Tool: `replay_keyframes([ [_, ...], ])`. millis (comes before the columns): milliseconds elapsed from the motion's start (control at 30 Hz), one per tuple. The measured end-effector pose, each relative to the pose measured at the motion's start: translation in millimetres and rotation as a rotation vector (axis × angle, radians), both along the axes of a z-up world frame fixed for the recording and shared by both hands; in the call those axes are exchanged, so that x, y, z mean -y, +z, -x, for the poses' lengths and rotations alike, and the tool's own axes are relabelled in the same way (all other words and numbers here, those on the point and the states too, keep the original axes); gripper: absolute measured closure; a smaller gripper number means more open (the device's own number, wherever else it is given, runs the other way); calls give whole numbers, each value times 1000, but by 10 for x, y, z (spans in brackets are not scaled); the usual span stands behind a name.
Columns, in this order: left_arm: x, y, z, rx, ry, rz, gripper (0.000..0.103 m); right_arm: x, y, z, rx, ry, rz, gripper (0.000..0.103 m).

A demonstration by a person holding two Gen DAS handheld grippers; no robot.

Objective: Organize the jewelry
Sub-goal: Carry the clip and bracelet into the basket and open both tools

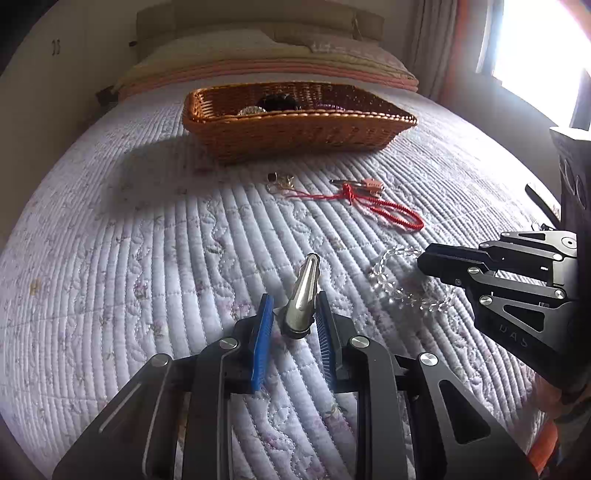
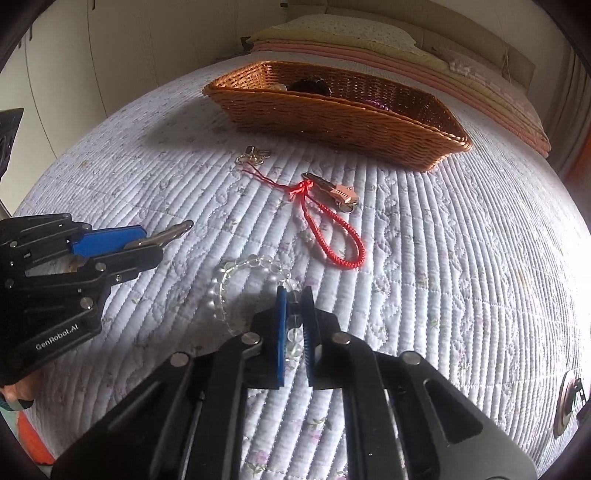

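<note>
Quilted bed (image 1: 147,229), one basket (image 1: 295,136) (contents unclear), two grippers (image 1: 295,314) (image 2: 295,332)

A bed (image 1: 147,229) under a pale quilted floral coverlet fills the room, with folded pink and yellow blankets (image 1: 258,70) and a pillow (image 2: 332,27) stacked against a beige padded headboard (image 1: 258,18), cream wardrobe doors (image 2: 129,48) on one side, and a glaring window (image 1: 539,40) with curtains (image 1: 424,48) on the other.

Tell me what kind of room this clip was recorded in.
Most likely a bedroom. The work surface is a bed with a quilted floral bedspread, folded blankets and a pillow are stacked at its far end, and a curtained window lets in daylight beside it.
</note>
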State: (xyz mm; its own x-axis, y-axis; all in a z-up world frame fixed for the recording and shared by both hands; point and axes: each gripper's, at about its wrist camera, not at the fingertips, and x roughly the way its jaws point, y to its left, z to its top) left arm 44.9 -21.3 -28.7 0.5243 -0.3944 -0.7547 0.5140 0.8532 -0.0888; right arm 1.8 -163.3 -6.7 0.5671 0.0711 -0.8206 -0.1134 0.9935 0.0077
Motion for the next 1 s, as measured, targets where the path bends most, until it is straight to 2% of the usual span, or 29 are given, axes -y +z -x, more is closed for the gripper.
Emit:
replay_keyframes([
  [100, -23, 137, -8, 31, 6, 29, 81, 52, 162, 19, 27, -2, -31, 97],
  [300, -3, 604, -140, 132, 5, 91, 81, 108, 610, -4, 128, -24, -5, 97],
  [467, 78, 973, -489, 205, 25, 115, 81, 334, 1012, -247, 211, -72, -18, 97],
  [567, 163, 1102, -758, 216, 34, 141, 81, 455, 1239, -493, 274, -90, -8, 97],
  [633, 216, 1130, -976, 213, 24, 163, 81, 505, 1305, -732, 293, -99, 7, 97],
  [767, 297, 1052, -1398, 160, 30, 211, 81, 591, 1240, -1226, 264, -109, 1, 97],
  [1000, 535, 793, -1812, 115, 62, 175, 81, 619, 1035, -1783, 221, -121, -40, 97],
])
